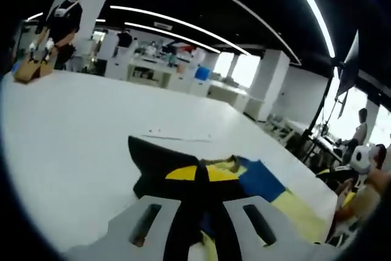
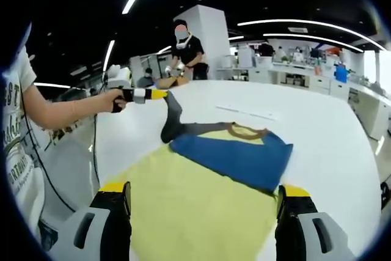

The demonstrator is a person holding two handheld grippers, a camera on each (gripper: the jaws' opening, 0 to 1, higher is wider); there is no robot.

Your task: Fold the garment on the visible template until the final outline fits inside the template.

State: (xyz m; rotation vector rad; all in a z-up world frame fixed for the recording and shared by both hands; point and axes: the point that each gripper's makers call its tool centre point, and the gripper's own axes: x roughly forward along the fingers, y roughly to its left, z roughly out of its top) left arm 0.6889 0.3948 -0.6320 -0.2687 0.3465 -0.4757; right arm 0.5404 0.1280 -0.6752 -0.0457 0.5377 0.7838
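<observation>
The left hand-held gripper (image 2: 160, 94), at upper left of the right gripper view, is clenched on the dark sleeve of the blue-and-yellow cloth garment (image 2: 232, 157) lying mid-frame on the white worktop (image 2: 317, 132), probably to fold it inward, while the right hand-held gripper (image 2: 204, 212) hovers released.

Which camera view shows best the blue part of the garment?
The right gripper view: there the blue part lies flat and whole across the yellow garment, with the brown collar behind it. In the left gripper view it is a small blue patch, partly hidden behind that gripper's jaws.
</observation>
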